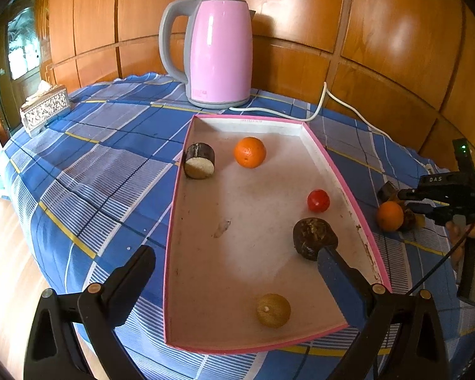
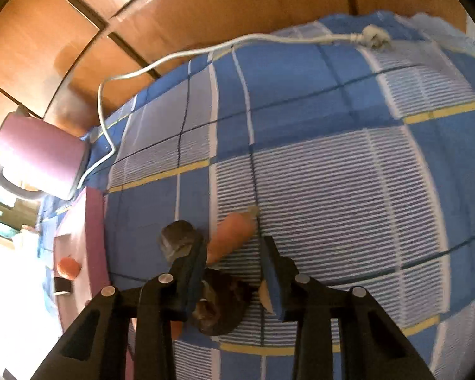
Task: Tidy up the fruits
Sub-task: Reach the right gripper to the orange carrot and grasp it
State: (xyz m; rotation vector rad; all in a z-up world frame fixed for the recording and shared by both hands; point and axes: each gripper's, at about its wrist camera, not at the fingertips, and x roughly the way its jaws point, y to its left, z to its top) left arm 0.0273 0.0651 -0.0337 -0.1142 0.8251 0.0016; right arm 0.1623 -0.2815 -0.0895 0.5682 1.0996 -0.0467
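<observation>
A pink-rimmed tray (image 1: 332, 161) lies on the blue checked cloth. In it are an orange (image 1: 249, 152), a dark cut round fruit (image 1: 199, 160), a red tomato (image 1: 318, 200), a dark brown fruit (image 1: 313, 237) and a yellowish fruit (image 1: 273, 310). My left gripper (image 1: 237, 259) is open and empty above the tray's near half. My right gripper (image 2: 234, 253) (image 1: 418, 202) is open over loose fruits to the right of the tray: a carrot (image 2: 231, 237), a dark fruit (image 2: 218, 307), a grey-brown piece (image 2: 177, 237) and an orange (image 1: 390, 216).
A pink electric kettle (image 1: 218, 53) stands behind the tray, its white cord (image 2: 174, 60) trailing right across the cloth to a plug (image 2: 373, 39). A patterned tissue box (image 1: 44, 110) sits at the far left. Wooden wall panels stand behind the table.
</observation>
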